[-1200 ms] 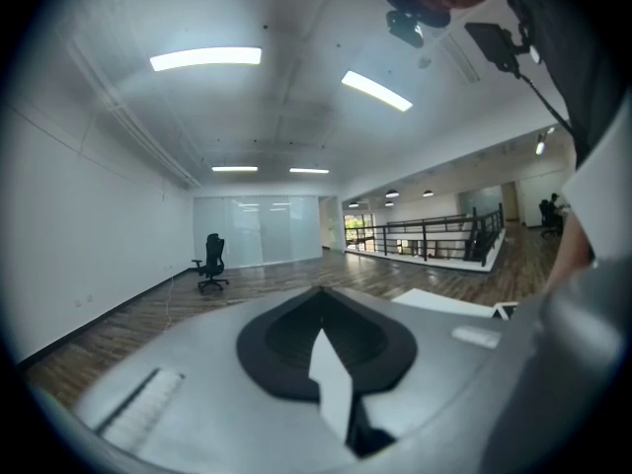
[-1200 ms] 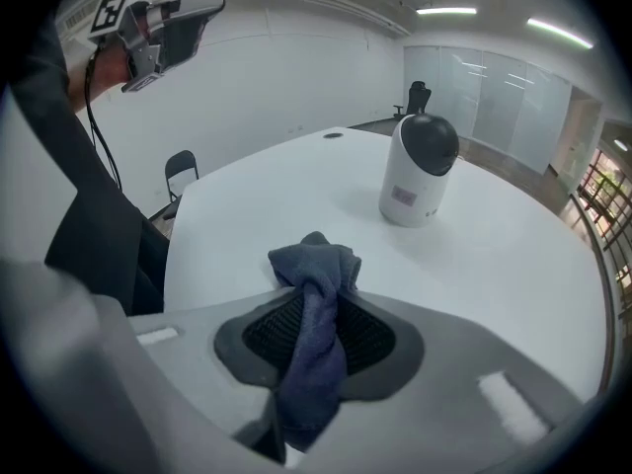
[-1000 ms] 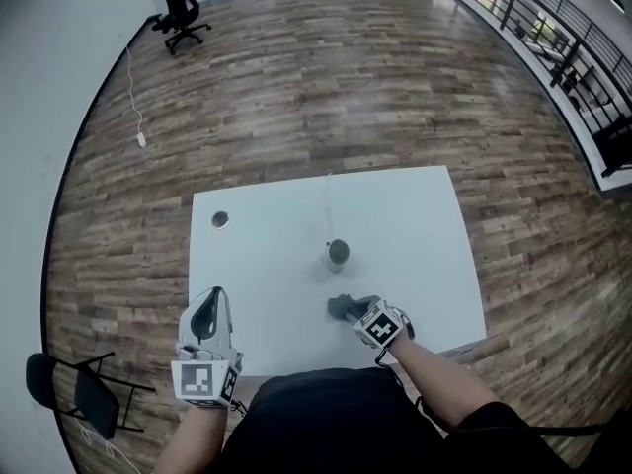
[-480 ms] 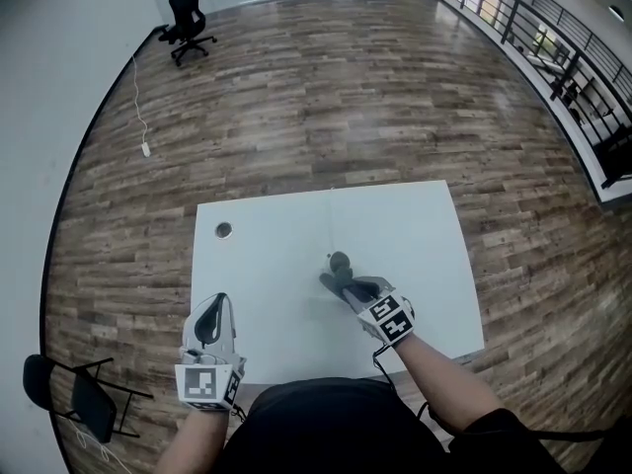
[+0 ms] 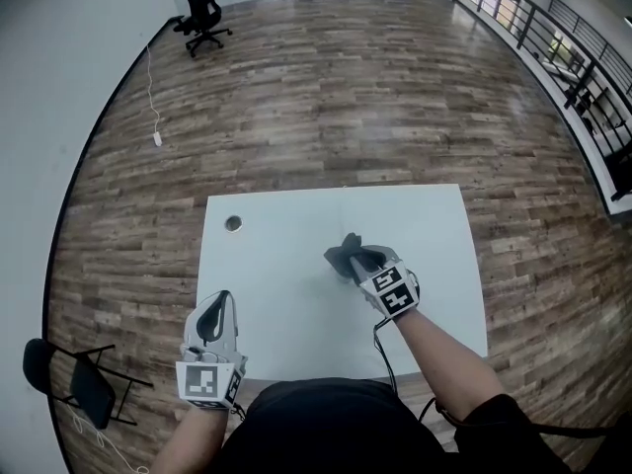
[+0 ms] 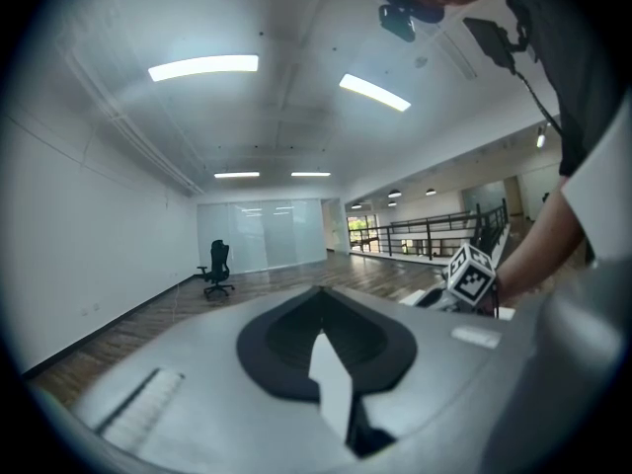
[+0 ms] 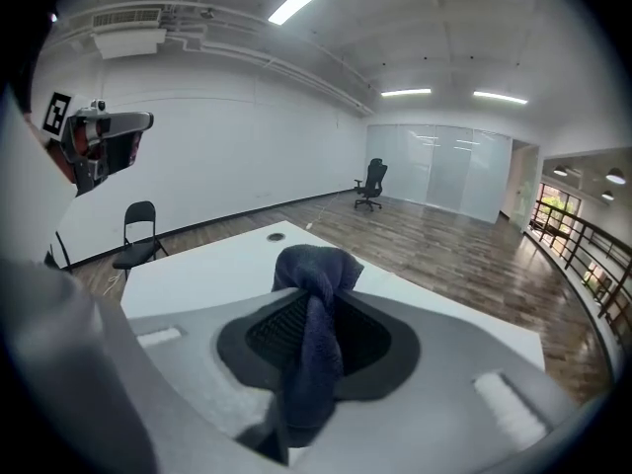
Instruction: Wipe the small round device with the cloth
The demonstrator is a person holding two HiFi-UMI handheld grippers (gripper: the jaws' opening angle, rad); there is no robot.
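Head view: cloth (image 5: 344, 252) masks right tongs (image 5: 357, 262) tips.

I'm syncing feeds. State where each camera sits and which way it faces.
Head view: on the head, facing steeply down at the table; forearms, left gripper, right gripper show.
Left gripper view: on that gripper, facing nearly level toward the office chair; right gripper shows.
Right gripper view: on that gripper, tilted down past its held cloth; left gripper shows.
Shared: all three see the office chair.

Bright, even light from ceiling strips (image 6: 202, 65); fisheye-warped edges.
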